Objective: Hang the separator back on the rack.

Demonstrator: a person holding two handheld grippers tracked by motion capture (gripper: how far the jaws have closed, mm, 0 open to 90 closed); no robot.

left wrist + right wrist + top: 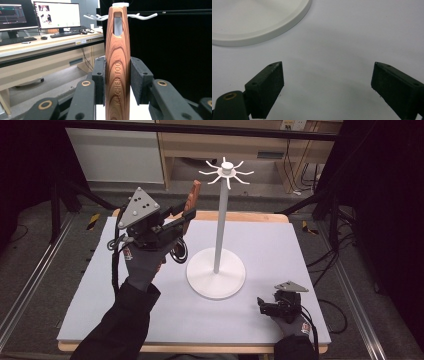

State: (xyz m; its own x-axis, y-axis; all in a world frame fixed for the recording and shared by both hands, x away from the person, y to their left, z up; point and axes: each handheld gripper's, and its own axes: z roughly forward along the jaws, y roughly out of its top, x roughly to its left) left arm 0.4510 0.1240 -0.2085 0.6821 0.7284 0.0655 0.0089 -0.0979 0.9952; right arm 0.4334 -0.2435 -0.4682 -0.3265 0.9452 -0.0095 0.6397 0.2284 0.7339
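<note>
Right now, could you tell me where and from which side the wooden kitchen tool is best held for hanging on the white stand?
Probably where the left tongs already clamp it: the flat mid-handle of the wooden kitchen tool, pads on its two narrow edges, coming from below. The handle stands upright, so its slotted hole at the top stays free for the hooks of the white stand.

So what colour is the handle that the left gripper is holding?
Reddish-brown wood with darker wavy grain; the wooden handle shows best in the left gripper view.
</note>
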